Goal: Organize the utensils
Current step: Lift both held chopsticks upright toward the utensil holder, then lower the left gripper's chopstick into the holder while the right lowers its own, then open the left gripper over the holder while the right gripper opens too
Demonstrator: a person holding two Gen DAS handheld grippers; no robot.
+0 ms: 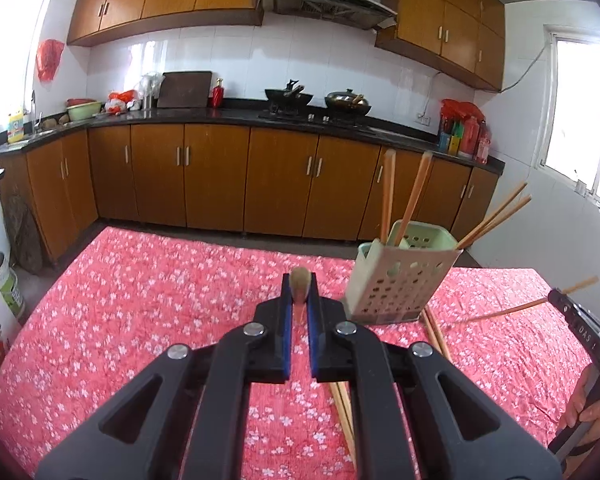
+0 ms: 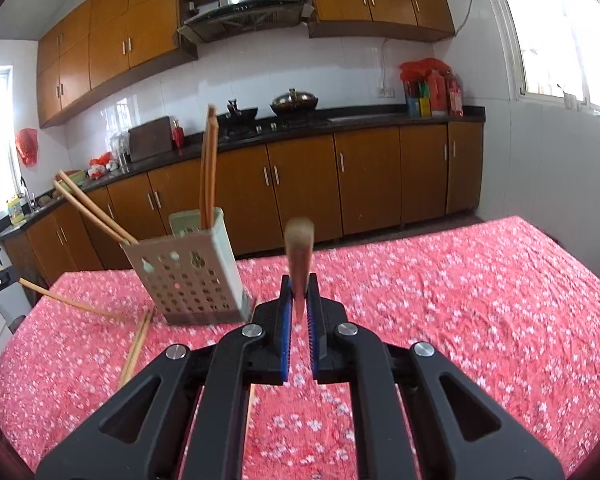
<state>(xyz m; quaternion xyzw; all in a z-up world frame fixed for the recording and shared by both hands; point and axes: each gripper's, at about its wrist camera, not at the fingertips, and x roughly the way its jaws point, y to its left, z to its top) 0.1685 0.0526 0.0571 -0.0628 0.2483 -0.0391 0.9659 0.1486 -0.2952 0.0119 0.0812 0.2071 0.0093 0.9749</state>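
Held end-on toward each camera: a left chopstick pinched near the fingertips of the left gripper, and a right chopstick pinched the same way in the right gripper, with the blunt wooden end sticking up and forward past the pads. Both pairs of jaws narrow, closed on the wood, only a thin gap left. Long axis of each stick roughly along the fingers, so seen much shortened; lower ends hidden behind the jaws. Forward and to the right of the left gripper, forward and to the left of the right one: the perforated holder, standing between the two on the red flowered tablecloth, near both. Hard to say which hand is nearer; probably about equal. Already inside the holder: standing chopsticks, some upright, some leaning out over one corner. At its foot, flat on the cloth: loose chopsticks, not yet collected. For the coming move, presumably: swing each stick sideways over the open top, tip it toward vertical, then release. Possible trouble: knocking against the leaning sticks on the way in.
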